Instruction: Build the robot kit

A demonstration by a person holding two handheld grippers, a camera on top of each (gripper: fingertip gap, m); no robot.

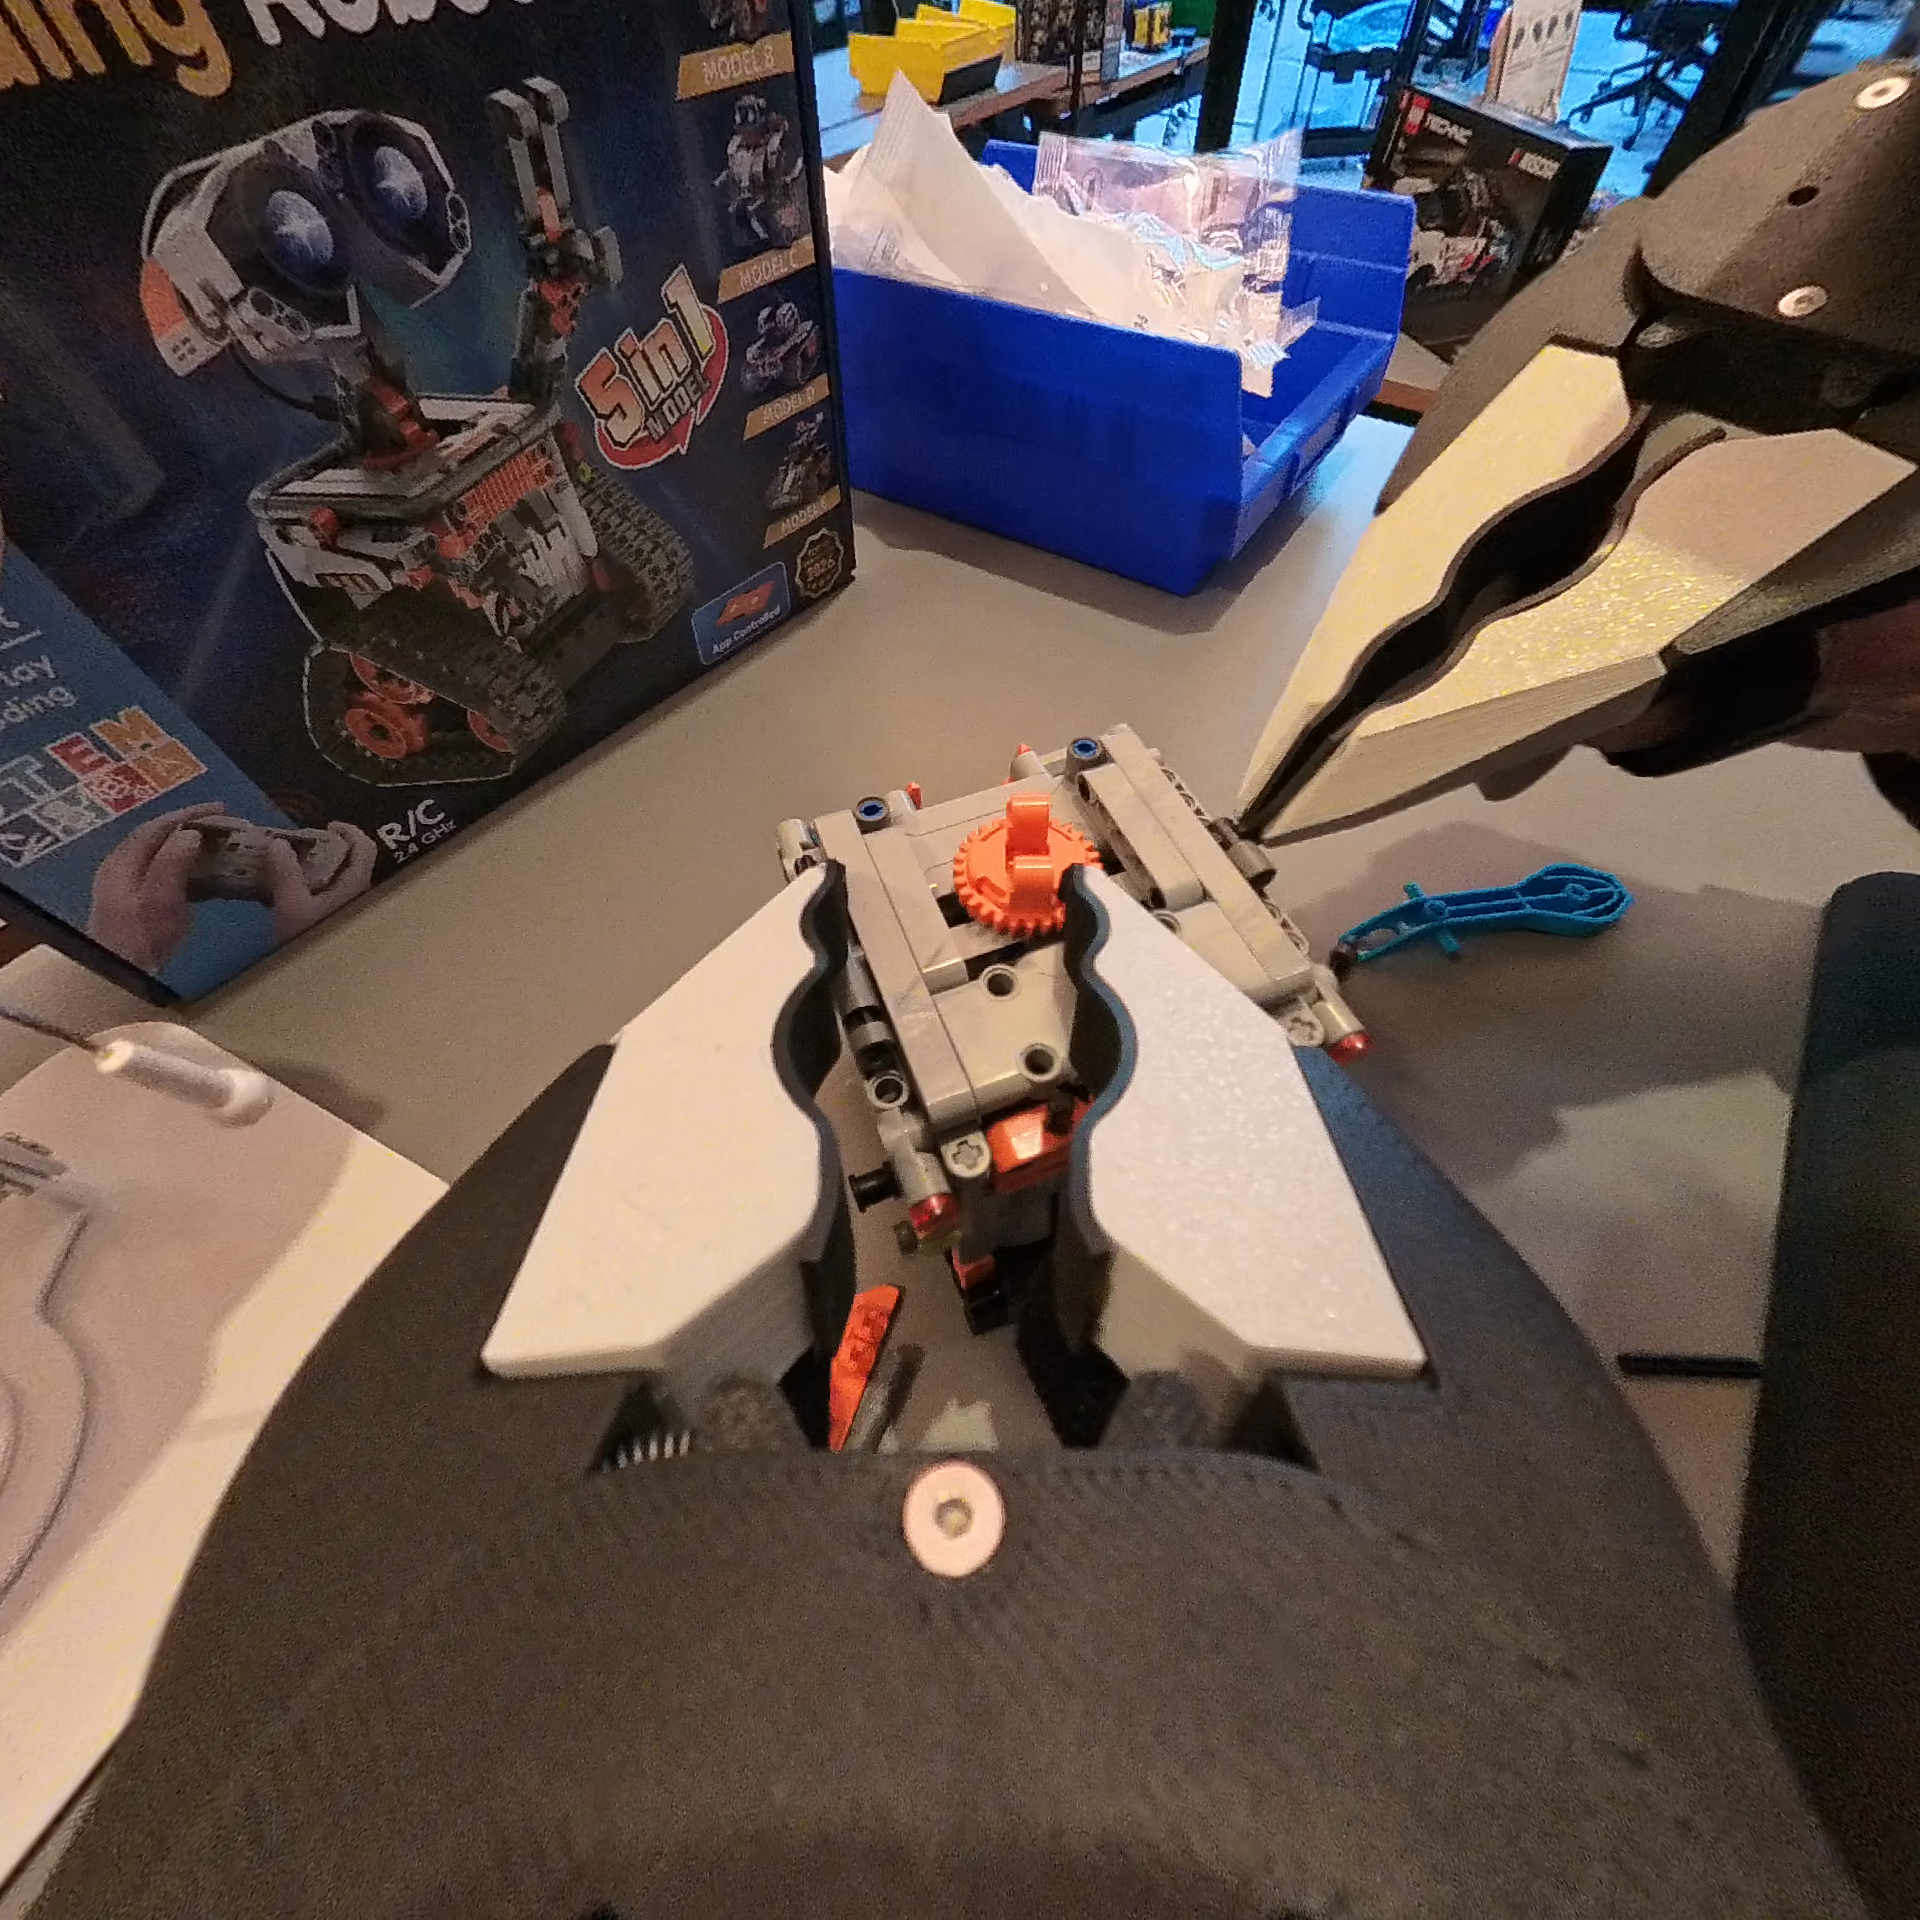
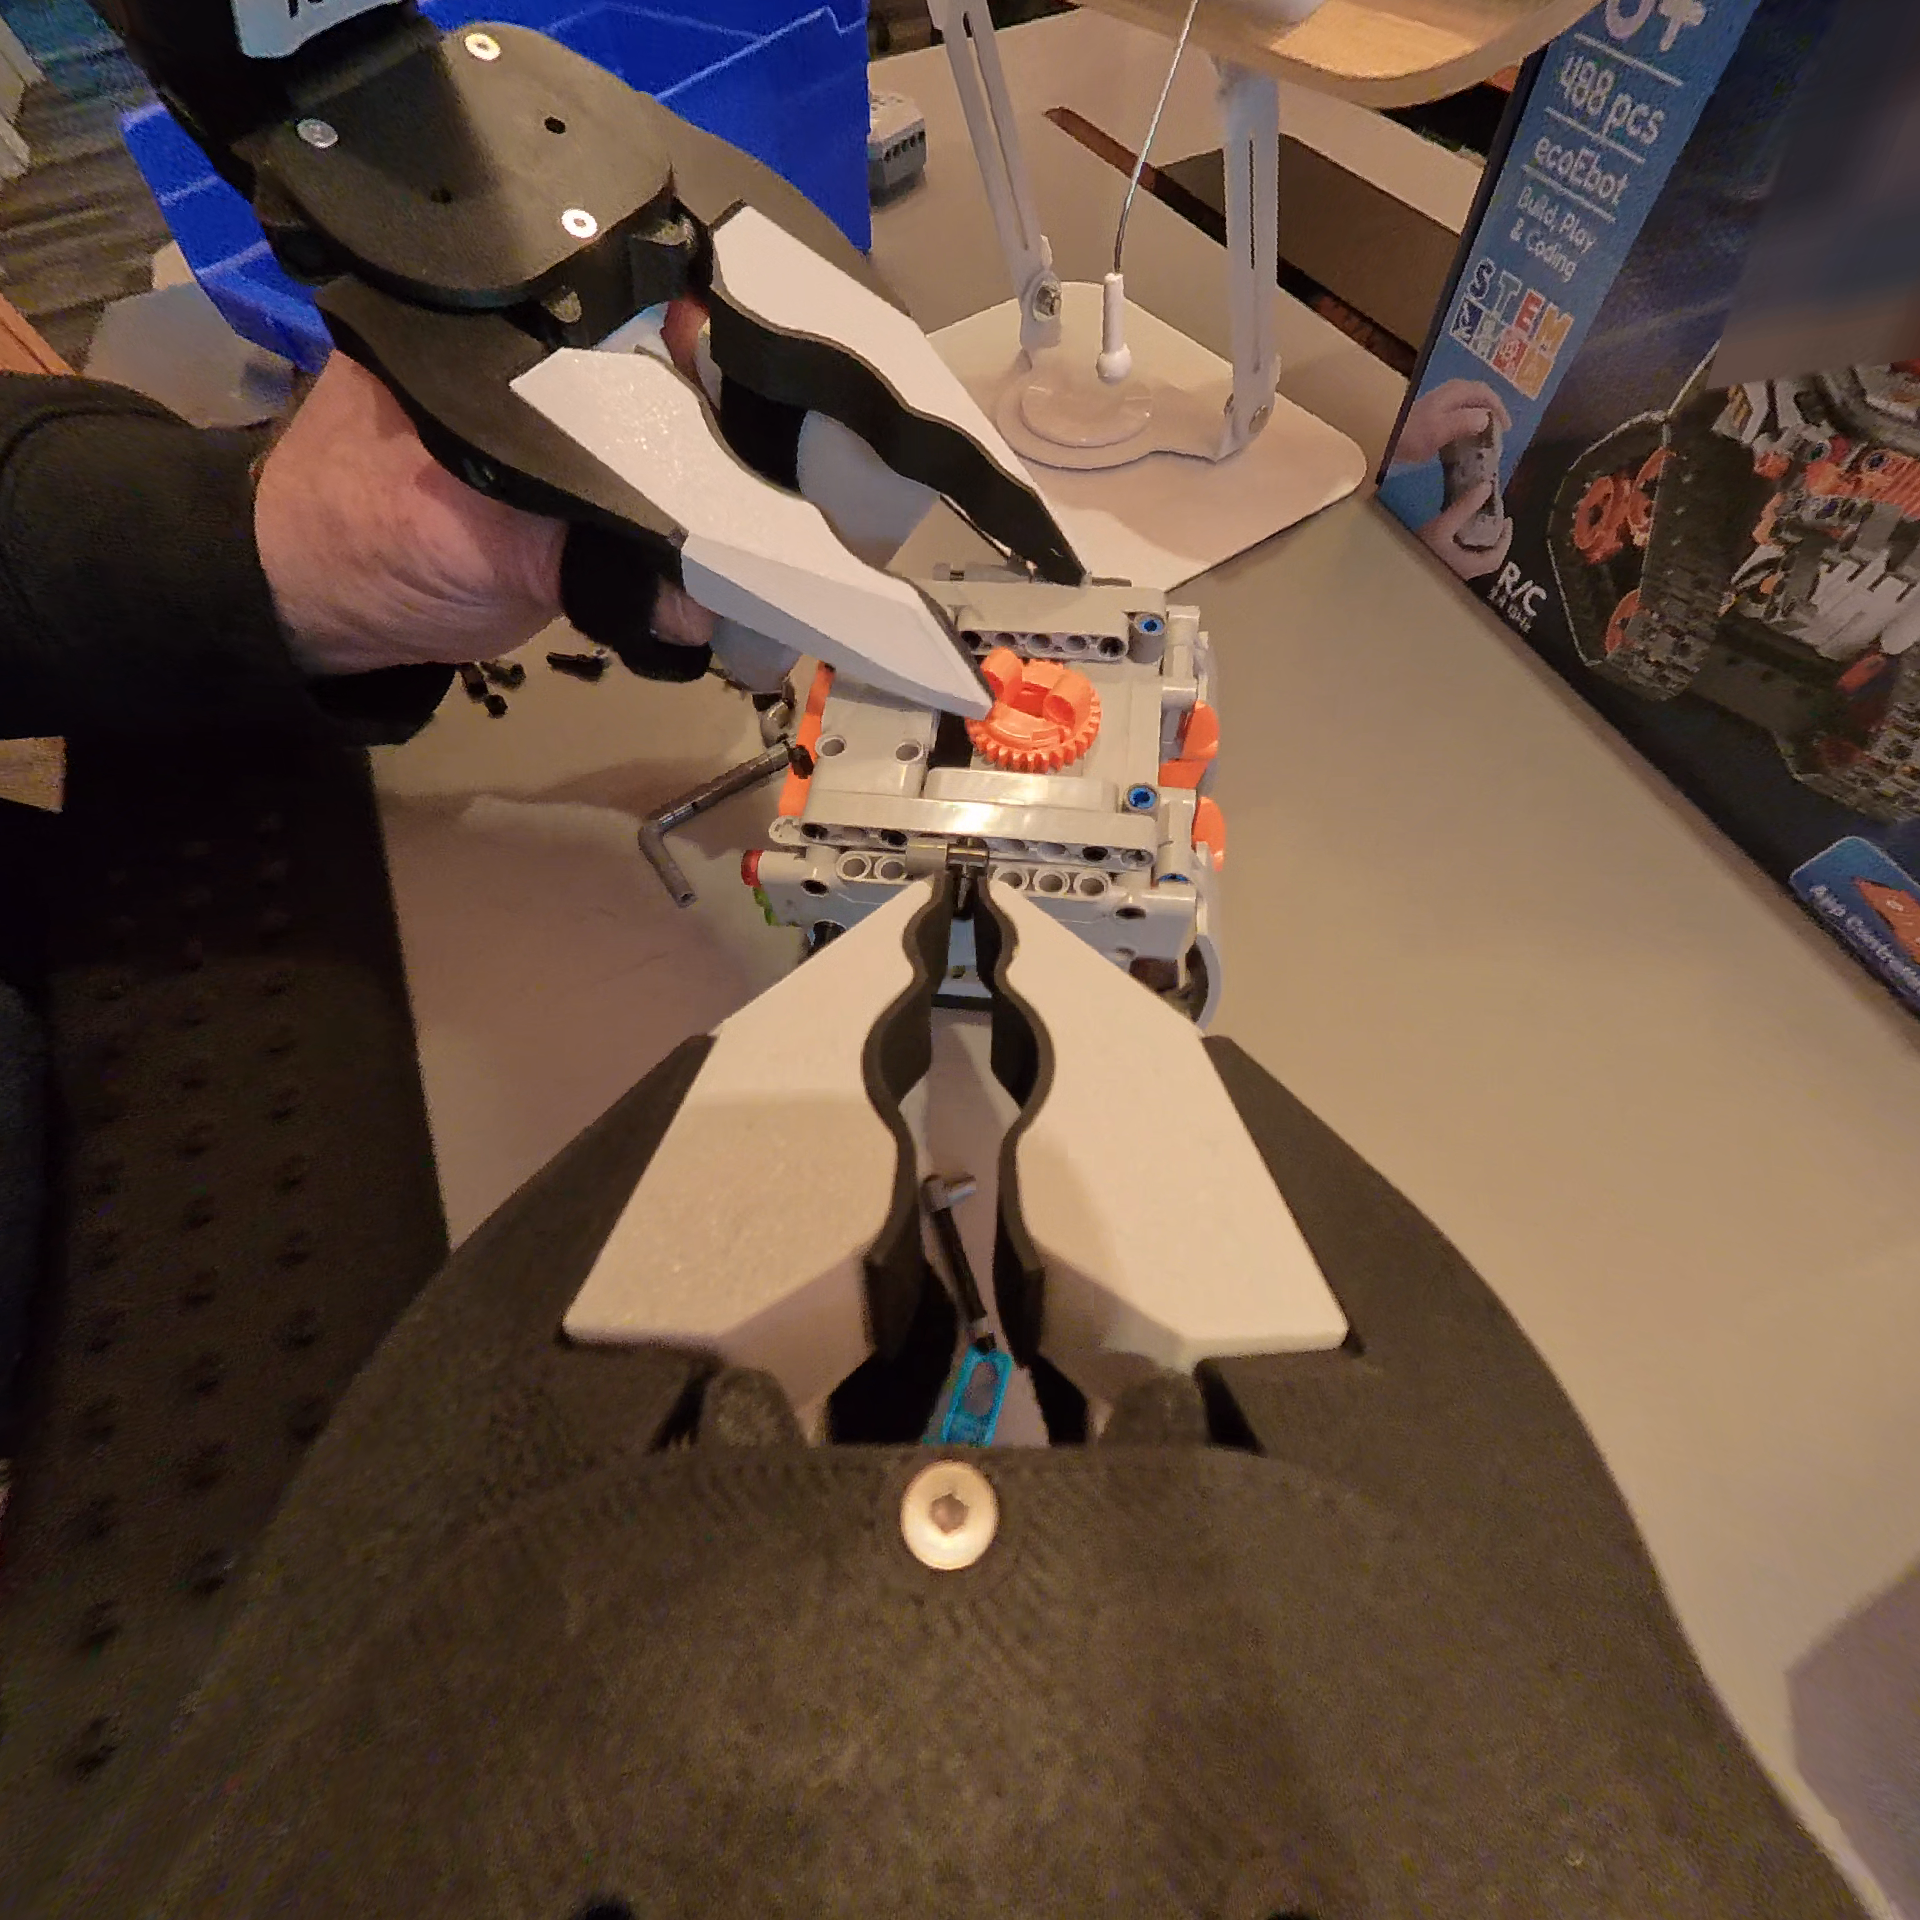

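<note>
A grey brick model [image 1: 977, 997] with an orange gear [image 1: 1013, 862] on top sits on the grey table [image 1: 935, 644]. My left gripper [image 1: 951, 894] is shut on the model, one finger on each side, tips beside the gear. In the right wrist view a hand holds the left gripper [image 2: 1023, 639] over the model [image 2: 1039, 821] and gear [image 2: 1034, 727]. My right gripper [image 2: 964, 888] is shut on a small dark pin [image 2: 951, 854] at the model's near edge. In the left wrist view the right gripper [image 1: 1252, 821] touches the model's right side.
A tall toy box [image 1: 416, 468] stands left, and a blue bin [image 1: 1091, 416] with plastic bags is behind. A teal tool [image 1: 1496, 904] lies right of the model. A bent dark axle [image 2: 707, 821], loose black pins [image 2: 520, 670] and a white stand base [image 2: 1143, 457] are nearby.
</note>
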